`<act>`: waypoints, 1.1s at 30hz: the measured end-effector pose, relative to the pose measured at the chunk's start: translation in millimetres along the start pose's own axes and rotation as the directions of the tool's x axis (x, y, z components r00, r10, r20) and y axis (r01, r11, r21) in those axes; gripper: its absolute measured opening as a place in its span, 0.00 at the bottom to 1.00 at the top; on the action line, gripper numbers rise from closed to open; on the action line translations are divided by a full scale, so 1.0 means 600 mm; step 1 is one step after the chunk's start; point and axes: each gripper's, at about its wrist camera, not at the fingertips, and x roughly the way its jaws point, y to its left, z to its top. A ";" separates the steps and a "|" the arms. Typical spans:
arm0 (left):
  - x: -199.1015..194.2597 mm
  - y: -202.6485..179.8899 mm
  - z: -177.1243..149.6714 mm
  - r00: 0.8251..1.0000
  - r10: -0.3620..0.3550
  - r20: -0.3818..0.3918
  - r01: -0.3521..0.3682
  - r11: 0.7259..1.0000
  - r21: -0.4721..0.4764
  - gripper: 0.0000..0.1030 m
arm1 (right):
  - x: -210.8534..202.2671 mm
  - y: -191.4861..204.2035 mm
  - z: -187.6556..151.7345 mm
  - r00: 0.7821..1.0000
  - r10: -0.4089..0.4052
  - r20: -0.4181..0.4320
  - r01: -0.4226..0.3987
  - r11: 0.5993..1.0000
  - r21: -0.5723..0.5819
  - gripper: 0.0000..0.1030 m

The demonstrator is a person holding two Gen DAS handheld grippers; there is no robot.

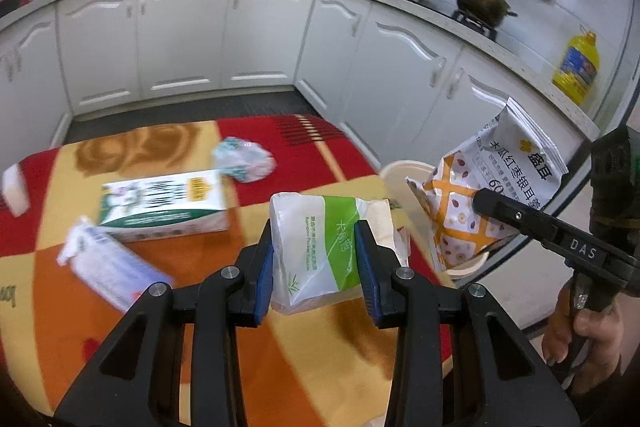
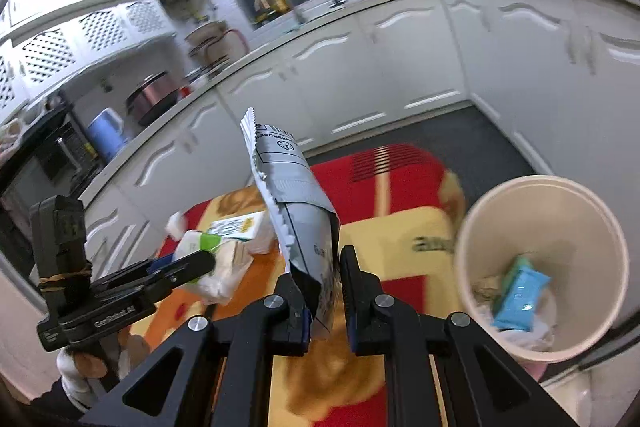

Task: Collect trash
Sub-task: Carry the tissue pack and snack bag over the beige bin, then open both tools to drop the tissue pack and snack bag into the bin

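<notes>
On the far left of the desk [image 1: 304, 379], under its red and orange cloth, lie a long box [image 1: 164, 207], a plastic packet [image 1: 104, 263] and a crumpled wrapper [image 1: 244, 159], none of them yet gathered; next comes the left gripper [image 1: 316, 263], its jaws pinching a white and green tissue pack [image 1: 312, 251] that stands upright above the cloth; further right the right gripper [image 2: 324, 291] has its jaws pressed together on the bottom edge of a snack bag [image 2: 296, 211], long axis pointing up and away from the jaws; furthest right stands the bin [image 2: 480, 227], cream-coloured, just beside the desk edge, with a blue packet [image 2: 520, 291] already inside. The bin lies to the right of both loads; the right hand is nearer, so I'd expect the snack bag to drop first.
</notes>
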 end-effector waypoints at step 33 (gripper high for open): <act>0.279 -0.201 0.033 0.979 -0.067 -0.190 0.090 0.989 0.116 0.48 | 0.020 -0.257 -0.010 0.921 -0.382 -0.076 0.389 0.913 0.121 0.46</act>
